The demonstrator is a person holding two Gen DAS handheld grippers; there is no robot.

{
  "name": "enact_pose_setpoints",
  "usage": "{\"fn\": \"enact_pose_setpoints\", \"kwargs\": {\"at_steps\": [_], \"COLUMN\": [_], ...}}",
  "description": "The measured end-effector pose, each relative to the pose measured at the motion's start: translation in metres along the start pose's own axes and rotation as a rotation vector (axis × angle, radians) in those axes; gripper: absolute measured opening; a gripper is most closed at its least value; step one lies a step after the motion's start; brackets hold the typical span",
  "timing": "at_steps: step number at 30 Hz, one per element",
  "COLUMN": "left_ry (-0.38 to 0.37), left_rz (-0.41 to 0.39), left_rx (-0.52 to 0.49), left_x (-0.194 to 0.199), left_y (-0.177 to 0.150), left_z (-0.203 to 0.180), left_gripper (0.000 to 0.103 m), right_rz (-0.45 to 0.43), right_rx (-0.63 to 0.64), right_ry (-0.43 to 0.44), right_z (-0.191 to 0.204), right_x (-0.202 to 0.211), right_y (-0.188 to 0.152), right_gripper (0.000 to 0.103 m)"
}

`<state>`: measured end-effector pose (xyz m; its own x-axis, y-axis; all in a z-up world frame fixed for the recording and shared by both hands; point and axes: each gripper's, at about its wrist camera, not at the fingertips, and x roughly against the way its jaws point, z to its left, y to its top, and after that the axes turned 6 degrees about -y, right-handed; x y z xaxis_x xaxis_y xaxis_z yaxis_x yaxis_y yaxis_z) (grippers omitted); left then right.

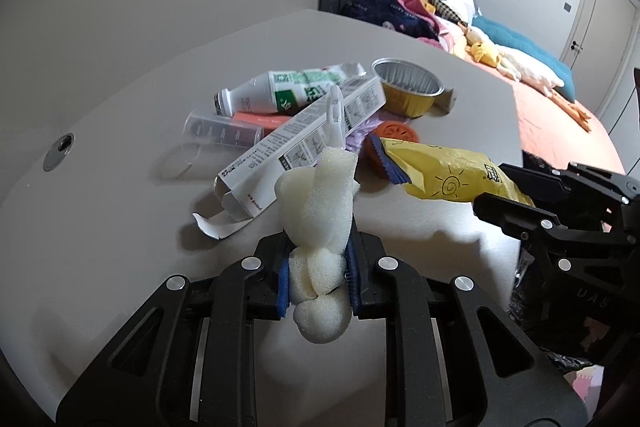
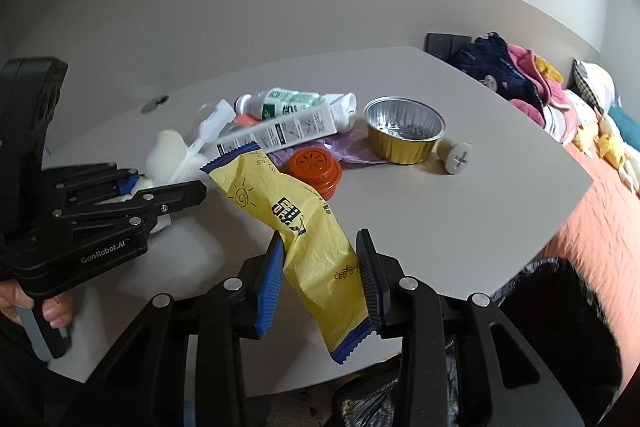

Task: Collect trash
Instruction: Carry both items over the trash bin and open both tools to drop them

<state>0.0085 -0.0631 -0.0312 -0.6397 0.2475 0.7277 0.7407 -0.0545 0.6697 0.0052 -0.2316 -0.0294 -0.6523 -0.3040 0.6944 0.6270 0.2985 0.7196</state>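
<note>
The crumpled white foam piece looks soft and porous, with a rough, matt surface. The yellow snack wrapper is thin plastic film, wrinkled and a little glossy. The round foil cup is shiny metal, silver inside and gold outside, with fine ribs. The long white carton box is smooth printed cardboard. The grey table is smooth and matt. The blue gripper pads are ribbed, probably rubber.

Black gripper frames, blue ribbed pads, silver screws, "GenRobot.AI" lettering
</note>
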Motion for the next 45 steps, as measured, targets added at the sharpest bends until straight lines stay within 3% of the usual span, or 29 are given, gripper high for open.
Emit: {"fn": "enact_pose_setpoints", "kwargs": {"at_steps": [15, 29, 45], "left_ry": [-0.094, -0.222, -0.305], "left_rz": [-0.053, -0.041, -0.015], "left_rx": [-0.066, -0.188, -0.304], "left_x": [0.022, 0.019, 0.019], "left_y": [0.007, 0.012, 0.006], "left_z": [-0.054, -0.130, -0.198], "left_gripper": [0.021, 0.021, 0.021], "right_rz": [-0.080, -0.124, -0.142], "right_rx": [-0.174, -0.278, -0.377], "right_ry": [-0.036, -0.136, -0.232], "right_z": [-0.035, -0.084, -0.130], "right_x": [0.066, 0.118, 0.156], "right_y": [-0.018, -0.046, -0.080], "right_gripper": [0.038, 0.039, 0.039]}}
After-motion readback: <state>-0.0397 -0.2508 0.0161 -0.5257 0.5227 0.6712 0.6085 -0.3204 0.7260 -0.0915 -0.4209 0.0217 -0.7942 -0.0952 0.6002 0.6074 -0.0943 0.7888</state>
